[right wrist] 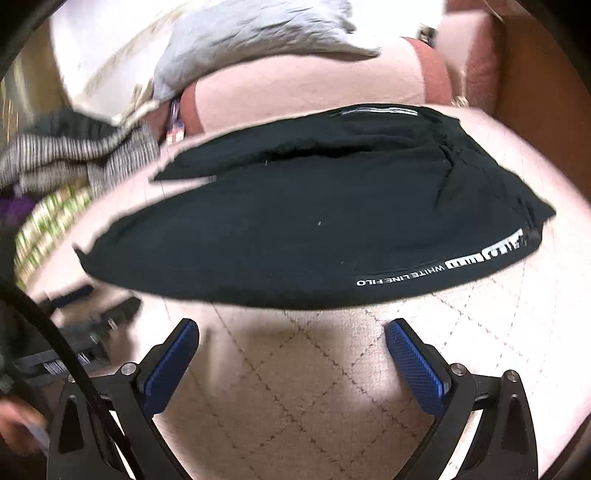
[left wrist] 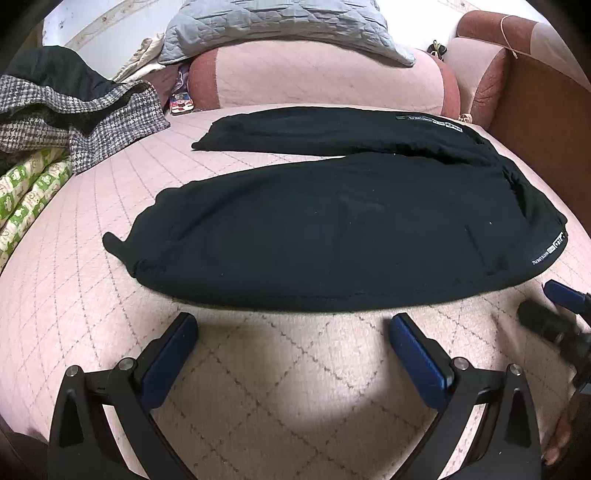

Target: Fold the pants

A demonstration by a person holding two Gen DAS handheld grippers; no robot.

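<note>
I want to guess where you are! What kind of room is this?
Probably a bedroom or living room at home. Black pants lie on a pink quilted bed or sofa, with pink bolster cushions behind and a grey quilted pillow on top.

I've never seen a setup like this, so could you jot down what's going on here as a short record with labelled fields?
Surface: pink quilted bed cover
Garment: black pants, spread flat, legs apart, waistband to the right
Lettering: white print on the pants near the waist
Left gripper: open, empty, short of the near pant leg
Right gripper: open, empty, near the waist end
Background: gray quilted pillow, houndstooth garment
Folding: not yet begun
</note>
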